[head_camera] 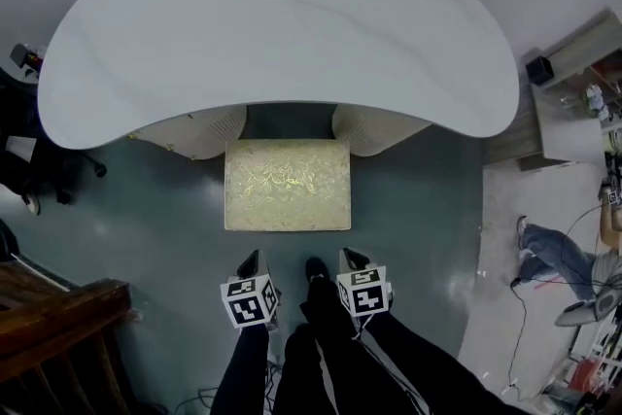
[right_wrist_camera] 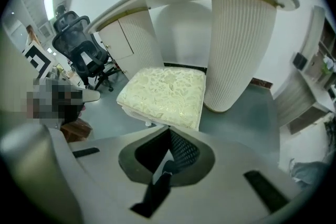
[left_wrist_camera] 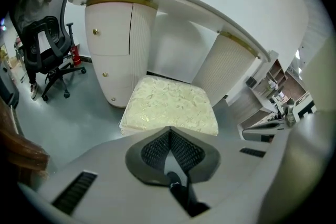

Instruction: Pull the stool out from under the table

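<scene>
Stool [head_camera: 287, 185] on grey floor [head_camera: 146, 204] (table [head_camera: 282, 24] just behind)

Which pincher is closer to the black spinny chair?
Left. The left gripper hangs below the stool's left corner, on the side where the black office chair stands. The right gripper is beside it, further right, away from the chair.

Bright, even light is seen throughout, a soft shadow is cast under the worktop [head_camera: 292, 44], a faint sheen is shown on the floor [head_camera: 413, 209], and both gripper views are bent and darkened at their edges.
</scene>
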`<state>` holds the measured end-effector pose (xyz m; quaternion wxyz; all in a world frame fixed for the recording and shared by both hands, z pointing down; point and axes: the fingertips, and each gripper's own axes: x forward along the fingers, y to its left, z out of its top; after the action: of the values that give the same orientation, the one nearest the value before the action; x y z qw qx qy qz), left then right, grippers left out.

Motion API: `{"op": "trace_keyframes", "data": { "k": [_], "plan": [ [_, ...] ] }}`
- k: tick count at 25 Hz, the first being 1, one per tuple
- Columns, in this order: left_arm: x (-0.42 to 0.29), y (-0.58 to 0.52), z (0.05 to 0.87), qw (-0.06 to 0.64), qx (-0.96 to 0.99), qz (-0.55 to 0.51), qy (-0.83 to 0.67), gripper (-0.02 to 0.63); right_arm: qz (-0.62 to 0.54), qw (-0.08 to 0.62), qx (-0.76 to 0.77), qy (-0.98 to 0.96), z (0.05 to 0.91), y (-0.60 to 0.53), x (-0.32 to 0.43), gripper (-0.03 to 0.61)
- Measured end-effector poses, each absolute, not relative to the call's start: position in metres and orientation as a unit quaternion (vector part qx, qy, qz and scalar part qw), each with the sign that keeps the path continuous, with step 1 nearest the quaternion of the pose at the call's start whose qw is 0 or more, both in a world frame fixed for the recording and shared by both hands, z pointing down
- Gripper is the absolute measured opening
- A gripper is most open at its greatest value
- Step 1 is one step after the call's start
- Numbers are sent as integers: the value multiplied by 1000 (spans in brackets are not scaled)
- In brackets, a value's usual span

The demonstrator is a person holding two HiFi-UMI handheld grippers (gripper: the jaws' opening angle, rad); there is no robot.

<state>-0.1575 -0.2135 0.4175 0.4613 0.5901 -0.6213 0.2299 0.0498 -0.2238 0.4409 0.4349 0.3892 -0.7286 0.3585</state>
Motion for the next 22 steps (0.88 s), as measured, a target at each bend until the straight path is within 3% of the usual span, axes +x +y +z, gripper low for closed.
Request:
{"op": "trace_keyframes", "data": {
  "k": [22],
  "plan": [
    [-147, -184, 270, 432, 611, 225, -624, 8, 332, 408, 370, -766, 299, -197, 46, 3]
  ]
}}
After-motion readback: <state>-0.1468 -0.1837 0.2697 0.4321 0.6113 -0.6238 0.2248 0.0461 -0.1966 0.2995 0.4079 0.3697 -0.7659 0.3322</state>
